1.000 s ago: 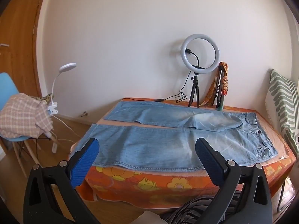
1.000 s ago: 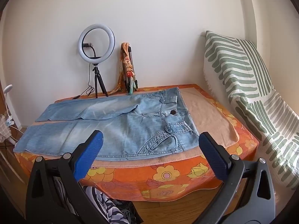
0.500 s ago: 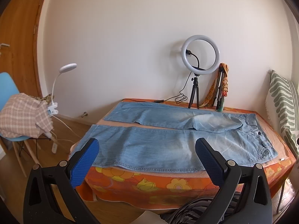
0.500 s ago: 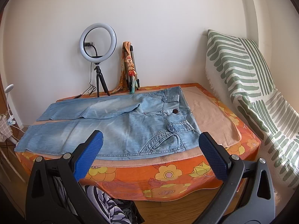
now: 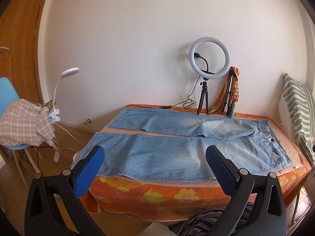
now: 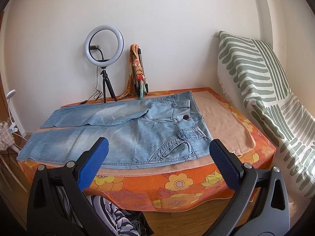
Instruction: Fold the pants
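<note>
Light blue jeans (image 5: 177, 145) (image 6: 126, 133) lie flat on a table with an orange flowered cloth (image 5: 167, 194) (image 6: 177, 184). Both legs are spread apart and run to the left; the waist with its dark button (image 6: 186, 117) is at the right. My left gripper (image 5: 155, 157) hovers open in front of the near leg, short of the table's front edge. My right gripper (image 6: 159, 153) is open too, held before the hip pocket (image 6: 175, 147). Nothing is between either pair of blue pads.
A ring light on a tripod (image 5: 208, 59) (image 6: 104, 47) and a folded tripod with a scarf (image 6: 137, 72) stand at the table's back. A striped green cushion (image 6: 265, 90) flanks the right side. A blue chair with plaid cloth (image 5: 23, 122) and clip lamp (image 5: 67, 74) stand left.
Both views have shifted only slightly; the right gripper drifted a little left and closer to the table. The jeans have not moved and both grippers stay open.
</note>
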`<state>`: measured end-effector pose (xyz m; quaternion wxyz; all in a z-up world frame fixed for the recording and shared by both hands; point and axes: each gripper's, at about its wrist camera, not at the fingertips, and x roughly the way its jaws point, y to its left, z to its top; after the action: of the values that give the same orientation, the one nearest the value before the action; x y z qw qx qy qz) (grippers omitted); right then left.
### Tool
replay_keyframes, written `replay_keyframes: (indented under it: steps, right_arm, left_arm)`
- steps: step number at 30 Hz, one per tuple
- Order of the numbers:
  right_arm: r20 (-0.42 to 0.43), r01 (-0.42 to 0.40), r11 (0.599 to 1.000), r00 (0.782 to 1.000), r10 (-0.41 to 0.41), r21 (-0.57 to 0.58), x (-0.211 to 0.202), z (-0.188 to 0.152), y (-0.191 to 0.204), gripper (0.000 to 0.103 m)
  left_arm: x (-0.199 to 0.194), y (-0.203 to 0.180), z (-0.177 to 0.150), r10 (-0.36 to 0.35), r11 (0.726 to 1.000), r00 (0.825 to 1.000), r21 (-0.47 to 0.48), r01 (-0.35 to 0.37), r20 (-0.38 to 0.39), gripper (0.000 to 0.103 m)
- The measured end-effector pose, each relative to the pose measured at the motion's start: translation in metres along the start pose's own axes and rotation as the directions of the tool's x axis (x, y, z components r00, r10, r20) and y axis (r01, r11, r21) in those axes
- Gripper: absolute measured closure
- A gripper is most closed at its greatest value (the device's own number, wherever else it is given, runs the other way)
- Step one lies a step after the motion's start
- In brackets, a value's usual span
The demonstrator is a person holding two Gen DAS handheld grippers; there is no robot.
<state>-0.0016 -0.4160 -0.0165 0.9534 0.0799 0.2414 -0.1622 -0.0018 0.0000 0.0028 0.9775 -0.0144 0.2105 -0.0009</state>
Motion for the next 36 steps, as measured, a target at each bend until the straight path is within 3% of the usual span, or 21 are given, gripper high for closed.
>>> replay_keyframes:
  steps: [36]
  right_arm:
    - [0.002,0.000,1.000,1.000,0.000,-0.003,0.0001,-0.0007,0.0044,0.000]
  left_arm:
    - [0.0012,-0.0017,0.0017,-0.006,1.000,1.000,0.003,0.006,0.002,0.001]
